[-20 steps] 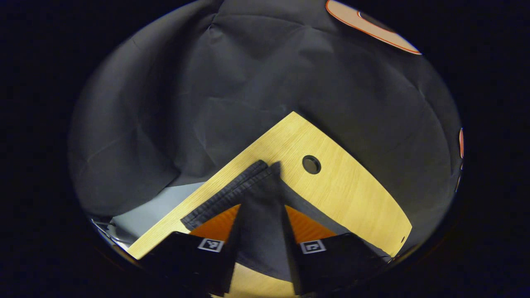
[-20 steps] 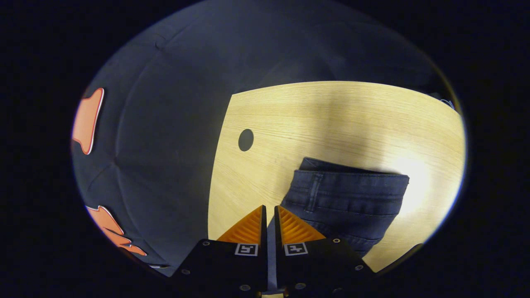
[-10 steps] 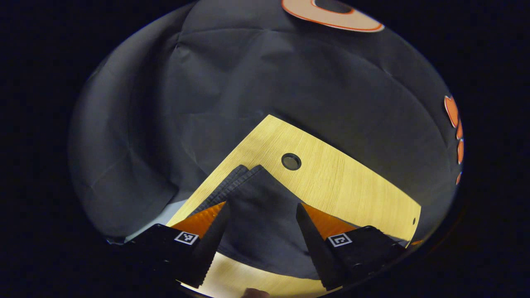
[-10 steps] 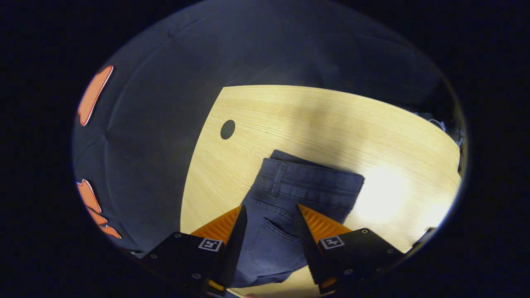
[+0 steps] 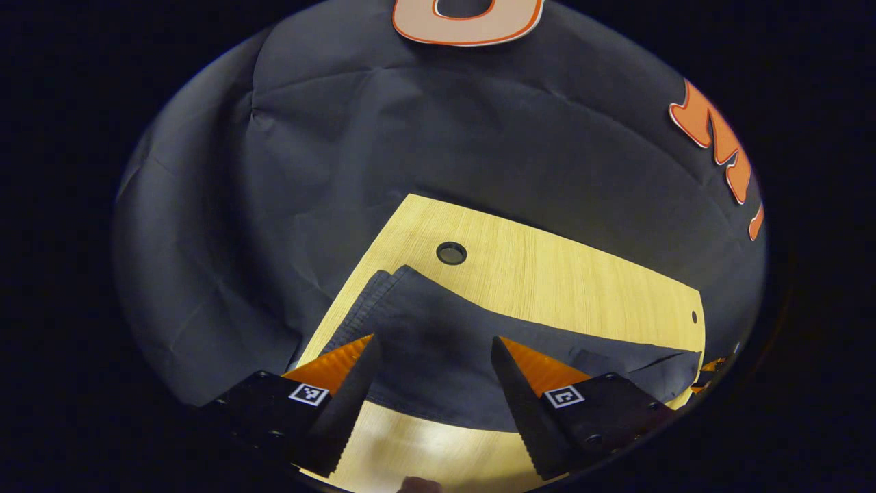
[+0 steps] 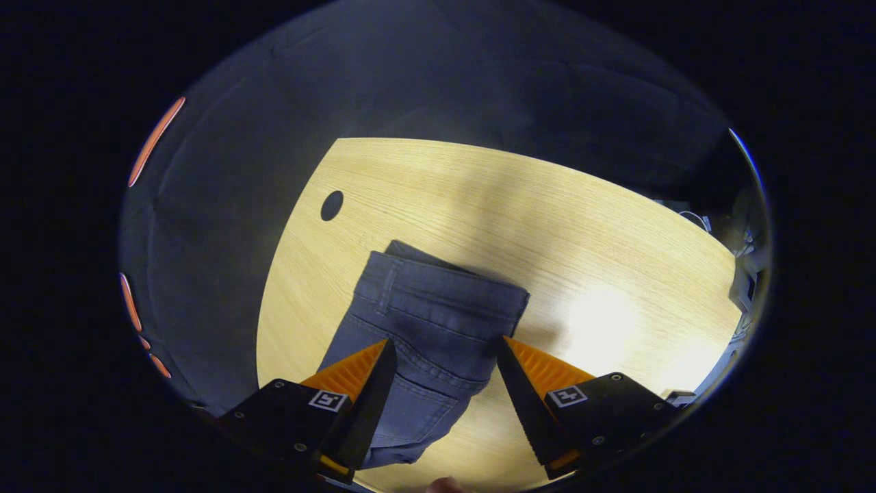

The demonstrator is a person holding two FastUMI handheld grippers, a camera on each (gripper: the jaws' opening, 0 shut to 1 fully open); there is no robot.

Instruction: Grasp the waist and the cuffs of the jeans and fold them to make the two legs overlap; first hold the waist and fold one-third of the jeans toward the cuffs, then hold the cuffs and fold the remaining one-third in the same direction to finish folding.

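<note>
Jeans (image 6: 431, 329) flat on wooden table (image 6: 582, 219), legs overlapped, long axis running left gripper (image 5: 432, 356) to right gripper (image 6: 445, 363); both jaws wide, empty, above cloth; waistband (image 6: 445, 291) just ahead of right, nearer for waist fold

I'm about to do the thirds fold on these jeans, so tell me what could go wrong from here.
1. The jeans lie close to the table's edge near the hole; a fold might drag cloth over it.
2. Both the left gripper and right gripper are open above the cloth, so one finger could catch only the top leg.
3. The waist layers look slightly offset and may fold crooked.
</note>
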